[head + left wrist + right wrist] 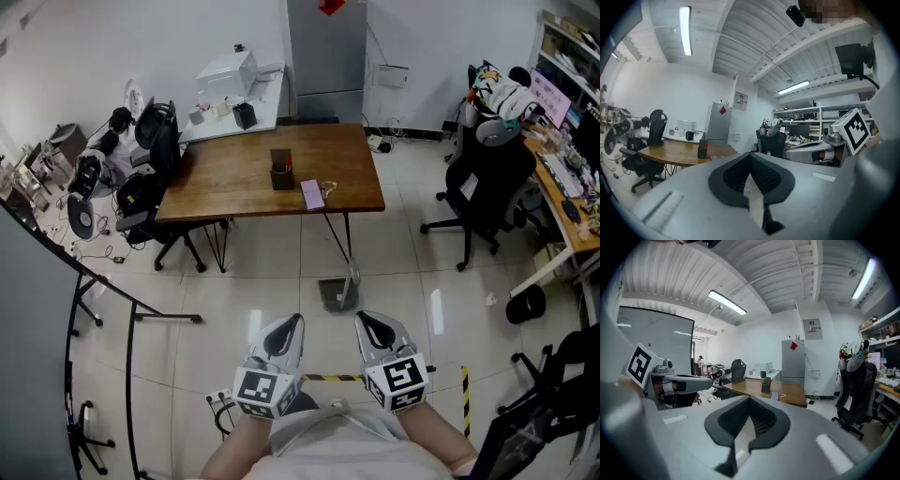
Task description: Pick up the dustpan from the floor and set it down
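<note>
The grey dustpan point(337, 294) stands on the tiled floor by the wooden table's front right leg, its handle rising upright. My left gripper point(294, 322) and right gripper point(362, 321) are side by side in the head view, low in the frame, well short of the dustpan and apart from it. Both point forward, jaws pressed together with nothing between them. In the left gripper view the left gripper point(751, 157) is shut and empty, and in the right gripper view the right gripper point(749, 400) is too. Neither gripper view shows the dustpan.
A wooden table point(234, 178) with a pen holder and a purple pad stands beyond the dustpan. Black office chairs point(483, 178) flank it right and left. Yellow-black tape point(330, 378) and a power strip with cables point(221, 401) lie near my grippers. A cluttered desk point(572, 202) is far right.
</note>
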Action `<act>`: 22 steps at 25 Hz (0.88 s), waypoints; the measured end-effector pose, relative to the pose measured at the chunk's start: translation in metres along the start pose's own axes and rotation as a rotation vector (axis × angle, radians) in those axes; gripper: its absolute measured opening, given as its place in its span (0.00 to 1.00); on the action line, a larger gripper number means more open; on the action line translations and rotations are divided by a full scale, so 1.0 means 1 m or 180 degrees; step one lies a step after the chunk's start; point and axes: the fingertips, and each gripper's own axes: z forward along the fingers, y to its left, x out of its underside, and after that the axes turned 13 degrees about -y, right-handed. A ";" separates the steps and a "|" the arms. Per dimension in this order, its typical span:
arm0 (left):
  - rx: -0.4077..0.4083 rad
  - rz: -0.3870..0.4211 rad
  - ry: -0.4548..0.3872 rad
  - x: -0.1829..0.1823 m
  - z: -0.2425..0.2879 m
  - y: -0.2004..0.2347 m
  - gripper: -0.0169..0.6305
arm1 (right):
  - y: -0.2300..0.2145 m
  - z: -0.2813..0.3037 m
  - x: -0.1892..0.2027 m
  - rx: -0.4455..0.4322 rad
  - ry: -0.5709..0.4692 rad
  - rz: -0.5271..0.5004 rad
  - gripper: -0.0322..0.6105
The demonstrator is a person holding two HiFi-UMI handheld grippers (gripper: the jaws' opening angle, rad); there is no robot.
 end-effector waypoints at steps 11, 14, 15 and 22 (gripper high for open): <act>-0.0024 -0.0113 0.0126 0.023 0.047 0.040 0.05 | -0.032 0.054 0.015 0.0039 0.0044 0.0257 0.05; 0.0068 -0.0112 0.0150 0.026 0.075 0.068 0.05 | -0.041 0.090 0.018 0.0108 0.0096 0.0223 0.05; 0.0113 -0.0112 0.0148 0.025 0.086 0.078 0.05 | -0.044 0.103 0.018 0.0137 0.0115 0.0200 0.05; 0.0406 -0.0123 0.0138 0.012 0.158 0.136 0.05 | -0.081 0.177 0.008 0.0502 0.0156 0.0110 0.05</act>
